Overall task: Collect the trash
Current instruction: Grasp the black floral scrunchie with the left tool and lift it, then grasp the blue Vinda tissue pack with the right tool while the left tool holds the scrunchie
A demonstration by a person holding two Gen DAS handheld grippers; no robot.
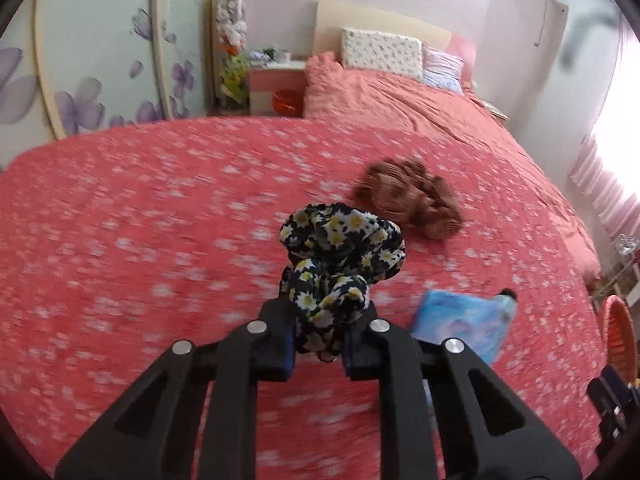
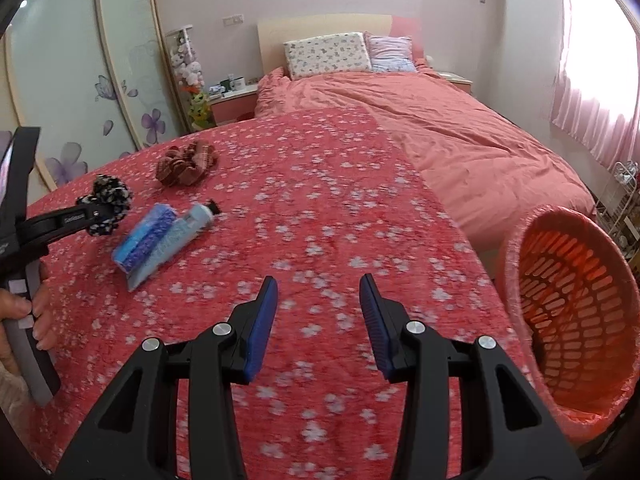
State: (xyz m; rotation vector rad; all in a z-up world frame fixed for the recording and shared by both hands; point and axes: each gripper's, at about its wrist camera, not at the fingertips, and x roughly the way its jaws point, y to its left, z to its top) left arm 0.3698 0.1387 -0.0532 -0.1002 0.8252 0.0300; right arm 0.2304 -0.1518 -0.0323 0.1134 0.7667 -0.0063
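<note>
My left gripper (image 1: 318, 340) is shut on a black daisy-print scrunchie (image 1: 340, 252) and holds it above the red flowered bedspread (image 1: 140, 220); it also shows in the right wrist view (image 2: 106, 204). A brown scrunchie (image 1: 412, 196) (image 2: 186, 162) lies on the bed beyond it. A blue packet (image 1: 460, 324) (image 2: 144, 240) and a pale blue tube (image 2: 188, 226) lie side by side on the bed. My right gripper (image 2: 318, 292) is open and empty over the bedspread. An orange mesh basket (image 2: 572, 308) with a pink liner stands at the right of the bed.
Pillows (image 2: 328, 54) and a headboard are at the far end of the bed. A pink nightstand (image 1: 276, 80) stands to its left, by a wardrobe with purple flowers (image 1: 80, 80). A curtained window (image 2: 600, 92) is at the right.
</note>
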